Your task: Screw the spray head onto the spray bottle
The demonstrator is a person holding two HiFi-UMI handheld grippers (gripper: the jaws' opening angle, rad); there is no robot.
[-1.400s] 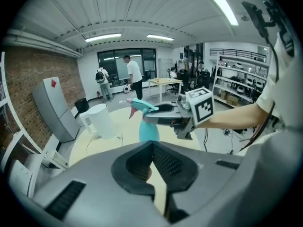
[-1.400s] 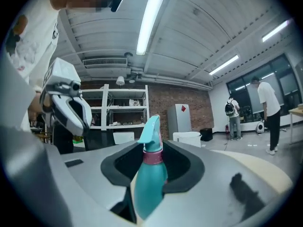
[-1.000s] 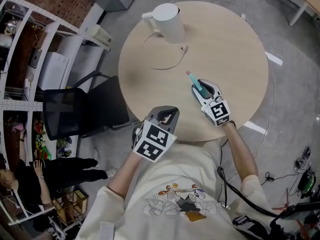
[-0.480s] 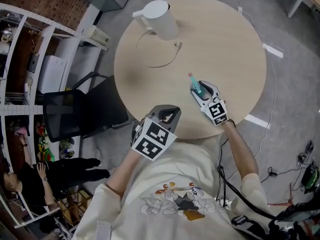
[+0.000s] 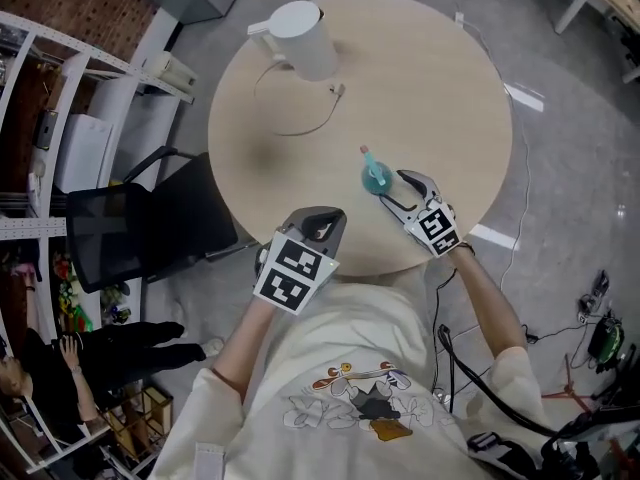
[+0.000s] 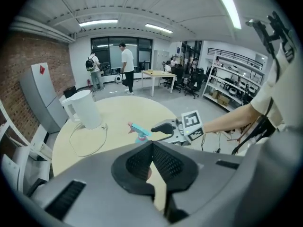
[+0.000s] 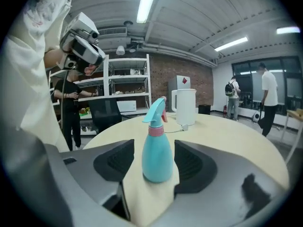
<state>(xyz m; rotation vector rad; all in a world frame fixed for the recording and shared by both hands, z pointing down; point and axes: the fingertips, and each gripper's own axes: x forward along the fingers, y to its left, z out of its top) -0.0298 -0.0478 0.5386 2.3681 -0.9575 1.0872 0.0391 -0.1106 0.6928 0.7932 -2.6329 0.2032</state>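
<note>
Left gripper [image 5: 322, 220]: I hold it at the near edge of the round table [image 5: 440, 78], jaws closed flat on each other with nothing between them. It points across the tabletop. The spray bottle [image 5: 375, 176] stands to its right and a little farther off, well apart from it.

Right gripper [image 5: 386, 188]: it sits low over the table near the near-right edge. The jaws have just been opening and now stand wide apart. The spray bottle stands upright on the tabletop between them, deep in the gap. The right gripper view shows a sliver of table between the bottle and the left pad. The right pad is just beside the bottle's belly, and I cannot tell whether it touches. Neither pad squeezes it, and the bottle stands on its own base.

The spray head [image 7: 155, 109] sits on top of the bottle, above a pink collar [image 7: 156, 130], with its nozzle towards the left in the right gripper view.

Containers, left to right:
- White kettle [image 5: 300, 26], far left on the table, well apart from both grippers. Its top is covered, so the contents are out of sight. Its cord [image 5: 290, 128] loops on the tabletop in front of it and ends in a loose plug.
- Spray bottle, teal and opaque; what it contains, if anything, I cannot tell.
</note>
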